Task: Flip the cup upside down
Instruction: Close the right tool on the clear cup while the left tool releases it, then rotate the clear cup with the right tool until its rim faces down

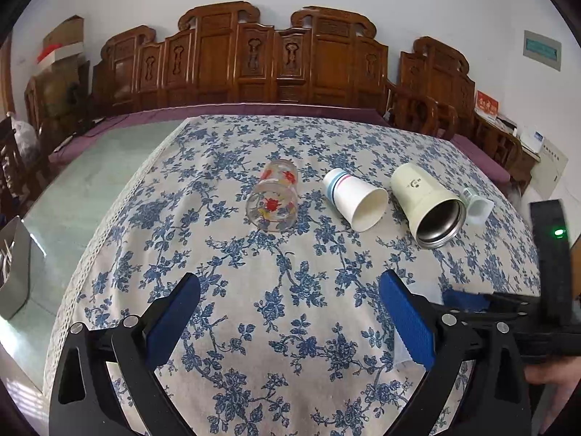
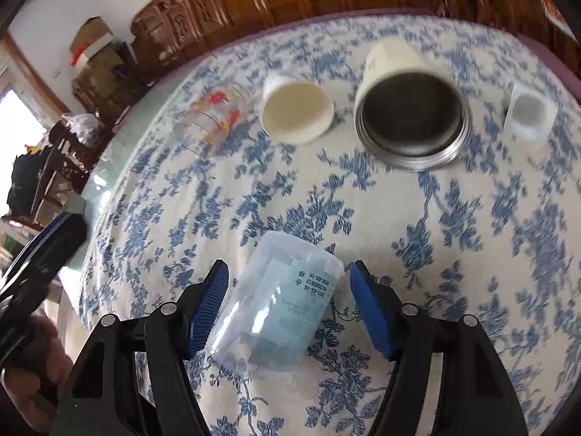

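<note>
Several cups lie on their sides on the blue-flowered tablecloth (image 1: 290, 290): a glass (image 1: 272, 200) with red flowers, a white paper cup (image 1: 357, 198), a cream steel-lined cup (image 1: 428, 205) and a small clear plastic cup (image 1: 477, 207). The same cups show in the right wrist view: the glass (image 2: 210, 114), the paper cup (image 2: 296, 110), the steel-lined cup (image 2: 408, 109), the small cup (image 2: 528, 114). A translucent plastic cup (image 2: 283, 305) with a printed label lies on its side between the fingers of my right gripper (image 2: 288, 279), which is open around it. My left gripper (image 1: 290, 290) is open and empty, well short of the cups.
The right gripper's body (image 1: 552, 290) with a green light shows at the right of the left wrist view. A carved wooden bench (image 1: 254, 58) lines the far wall. A metal container (image 1: 14, 265) stands off the table's left side.
</note>
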### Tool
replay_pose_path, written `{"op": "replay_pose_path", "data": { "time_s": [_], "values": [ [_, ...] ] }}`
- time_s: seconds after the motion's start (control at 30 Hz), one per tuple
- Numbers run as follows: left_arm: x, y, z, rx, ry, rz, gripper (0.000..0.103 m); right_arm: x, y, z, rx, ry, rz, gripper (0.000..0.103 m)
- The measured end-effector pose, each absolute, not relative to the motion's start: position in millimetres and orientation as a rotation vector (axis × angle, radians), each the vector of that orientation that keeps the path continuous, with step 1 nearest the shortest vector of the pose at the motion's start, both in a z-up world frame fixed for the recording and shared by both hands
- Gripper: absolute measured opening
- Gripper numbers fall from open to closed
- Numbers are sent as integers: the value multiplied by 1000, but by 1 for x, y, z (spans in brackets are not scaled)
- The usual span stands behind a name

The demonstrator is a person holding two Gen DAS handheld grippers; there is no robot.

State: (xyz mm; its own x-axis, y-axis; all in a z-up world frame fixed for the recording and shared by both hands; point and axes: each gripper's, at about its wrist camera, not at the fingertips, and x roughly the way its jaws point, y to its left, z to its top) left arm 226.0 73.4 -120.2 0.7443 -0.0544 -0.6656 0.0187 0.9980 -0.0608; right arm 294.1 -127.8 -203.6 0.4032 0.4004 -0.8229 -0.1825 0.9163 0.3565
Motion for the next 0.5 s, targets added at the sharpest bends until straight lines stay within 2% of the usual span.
{"op": "replay_pose_path", "data": {
  "time_s": [0.5],
  "values": [
    [227, 79, -120, -77, 726, -44, 95, 321, -124, -223, 328, 1228, 341, 73]
  ]
}}
